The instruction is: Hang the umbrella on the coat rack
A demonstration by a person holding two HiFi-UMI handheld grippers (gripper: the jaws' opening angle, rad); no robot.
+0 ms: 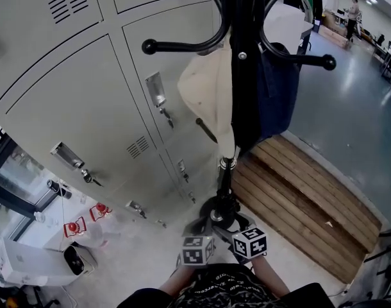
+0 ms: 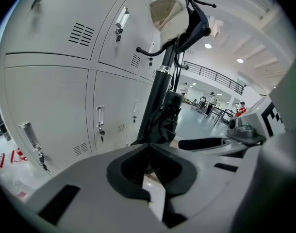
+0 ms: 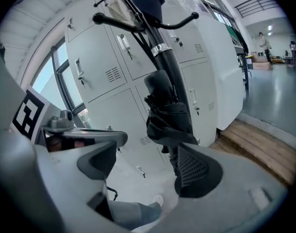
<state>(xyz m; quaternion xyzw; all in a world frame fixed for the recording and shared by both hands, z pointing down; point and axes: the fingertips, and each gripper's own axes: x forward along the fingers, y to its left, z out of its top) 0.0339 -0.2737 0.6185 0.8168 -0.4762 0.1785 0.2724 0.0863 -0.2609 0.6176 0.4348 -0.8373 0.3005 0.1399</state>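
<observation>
Umbrella (image 1: 222, 205) black, coat rack (image 1: 247, 56) black. Hat (image 1: 205, 85) cream, hanging fabric (image 1: 277, 95) navy. Lockers (image 1: 67, 101) pale grey. Platform (image 1: 298, 191) at 4 o'clock brown wood slats. Floor (image 1: 349, 108) grey-blue. Red items (image 1: 74, 226) at 8 o'clock. Marker cubes (image 1: 195, 249) black-and-white squares.

You hold two grippers, the left gripper (image 2: 149, 154) and the right gripper (image 3: 145, 166), and each carries one marker cube (image 1: 197, 249). In front of you there is one folded black umbrella (image 3: 168, 118) and one coat rack (image 1: 245, 76), on which you can see two knob-ended hooks (image 1: 149, 45). Two things hang there: one cream hat (image 1: 205, 85) and one dark blue cloth item (image 1: 277, 95). You also have one wooden platform (image 1: 304, 197), two red objects (image 1: 74, 226) on the floor, and at least three people (image 2: 241, 108) far off.
</observation>
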